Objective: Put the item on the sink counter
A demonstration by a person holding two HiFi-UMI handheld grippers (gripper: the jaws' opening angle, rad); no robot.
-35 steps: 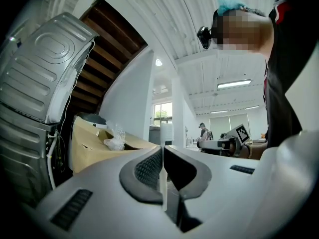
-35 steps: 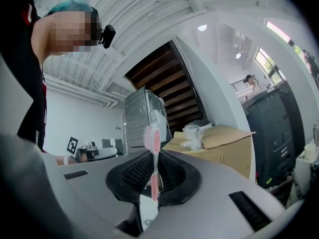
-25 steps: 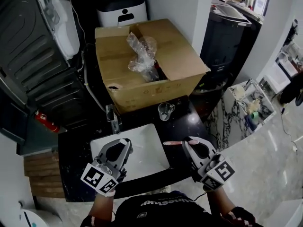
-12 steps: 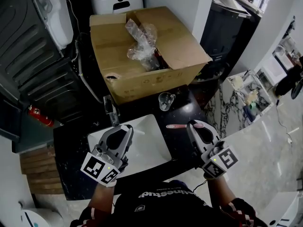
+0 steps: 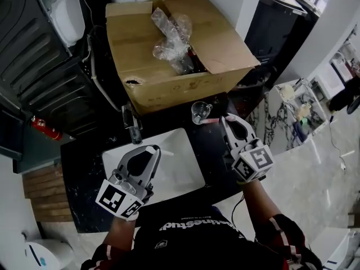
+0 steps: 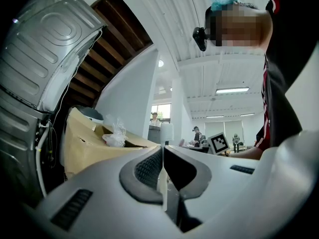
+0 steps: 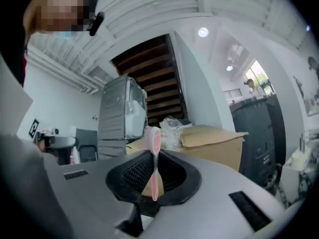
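Observation:
My right gripper is shut on a pink toothbrush, which stands upright between the pads with its bristle head on top. In the head view the toothbrush sticks out leftward beside a small glass cup on the black sink counter. My left gripper hovers over the white sink basin, shut with nothing in it; its pads meet in the left gripper view.
A faucet stands at the basin's back left. Behind the counter sits an open cardboard box with crumpled plastic wrap. A dark appliance fills the left; a red extinguisher lies below it. A small rack stands at right.
My right gripper has carried the toothbrush forward along the counter, up to the glass cup and the box. The left gripper has barely moved.

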